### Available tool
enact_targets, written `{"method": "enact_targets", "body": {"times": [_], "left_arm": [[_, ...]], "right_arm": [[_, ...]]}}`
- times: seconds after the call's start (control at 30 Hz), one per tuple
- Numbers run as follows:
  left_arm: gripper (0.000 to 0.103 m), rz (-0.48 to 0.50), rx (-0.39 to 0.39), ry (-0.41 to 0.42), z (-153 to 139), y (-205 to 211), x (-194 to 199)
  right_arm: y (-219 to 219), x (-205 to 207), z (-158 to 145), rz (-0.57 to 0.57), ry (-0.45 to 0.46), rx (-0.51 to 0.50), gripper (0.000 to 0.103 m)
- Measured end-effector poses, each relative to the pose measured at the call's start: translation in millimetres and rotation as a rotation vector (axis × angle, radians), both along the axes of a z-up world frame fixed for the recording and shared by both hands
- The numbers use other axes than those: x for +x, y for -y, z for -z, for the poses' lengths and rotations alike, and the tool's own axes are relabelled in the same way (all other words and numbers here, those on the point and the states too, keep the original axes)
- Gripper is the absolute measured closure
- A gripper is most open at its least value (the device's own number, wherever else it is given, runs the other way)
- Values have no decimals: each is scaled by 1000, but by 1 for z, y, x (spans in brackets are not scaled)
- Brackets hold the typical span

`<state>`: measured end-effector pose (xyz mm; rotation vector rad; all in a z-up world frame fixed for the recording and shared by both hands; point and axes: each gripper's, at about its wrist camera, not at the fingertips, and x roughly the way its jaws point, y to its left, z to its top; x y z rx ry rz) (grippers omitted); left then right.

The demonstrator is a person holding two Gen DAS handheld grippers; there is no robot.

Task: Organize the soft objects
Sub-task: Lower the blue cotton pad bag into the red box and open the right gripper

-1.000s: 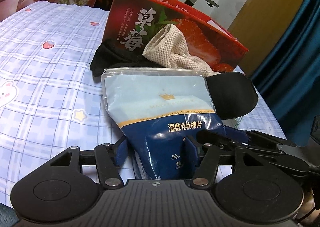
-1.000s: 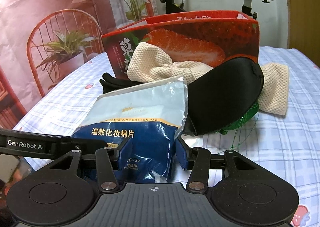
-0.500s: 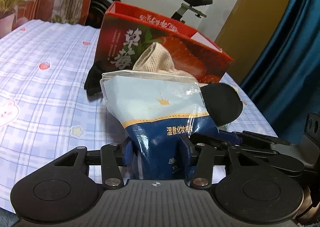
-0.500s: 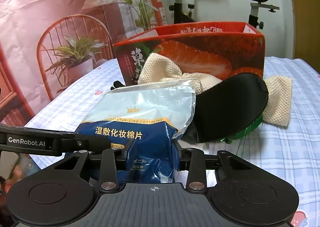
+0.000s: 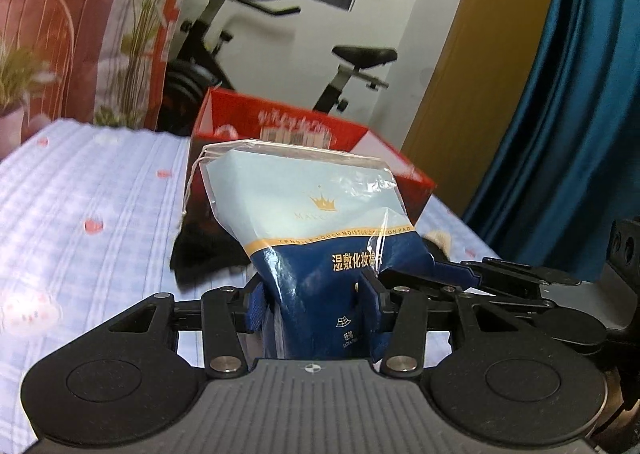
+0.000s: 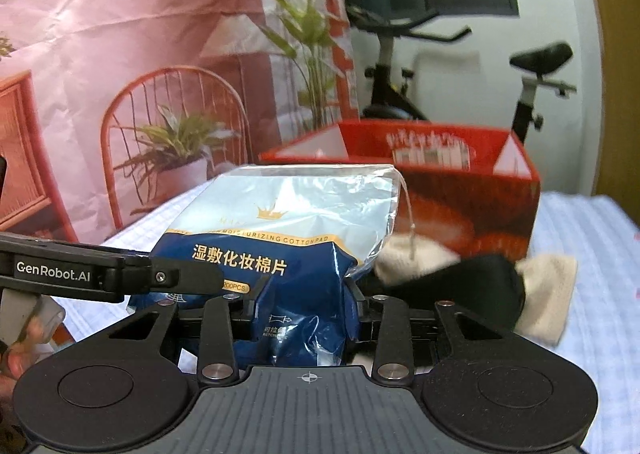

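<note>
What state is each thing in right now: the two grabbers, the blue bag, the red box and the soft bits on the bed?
Left gripper: shut on the cotton pad bag's lower end.
Right gripper: shut on the same bag.
Cotton pad bag: sealed, crumpled where pinched, held up clear of the bedsheet.
Red strawberry box: open at the top, upright on the bed.
Black eye mask: lying on the bed before the box.
Beige mesh cloth: lying partly under the mask.

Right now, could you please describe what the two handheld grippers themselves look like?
Both are matte black plastic: a ribbed grey-black base plate with a small crosshair mark, two round discs at the sides, and linkage arms with silver rivets. The left gripper carries blue finger pads. The right gripper looks the same. White "GenRobot.AI" lettering marks the left gripper's side bar.
</note>
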<state>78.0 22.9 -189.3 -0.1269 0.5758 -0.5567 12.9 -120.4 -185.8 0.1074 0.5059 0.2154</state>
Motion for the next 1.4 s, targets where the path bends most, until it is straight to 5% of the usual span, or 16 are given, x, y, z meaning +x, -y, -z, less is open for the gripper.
{"method": "enact_targets", "body": {"times": [0.4, 0.8, 1.07, 1.4], "left_arm": [[53, 22, -64, 67, -39, 9, 43], [53, 58, -34, 92, -66, 42, 126], [53, 82, 9, 12, -67, 66, 192], [53, 117, 102, -146, -23, 94, 224]], "right_arm": [[18, 42, -54, -18, 80, -17, 69], [54, 121, -82, 1, 65, -23, 69], [81, 191, -79, 63, 0, 19, 69], [105, 235, -36, 120, -184, 34, 69]]}}
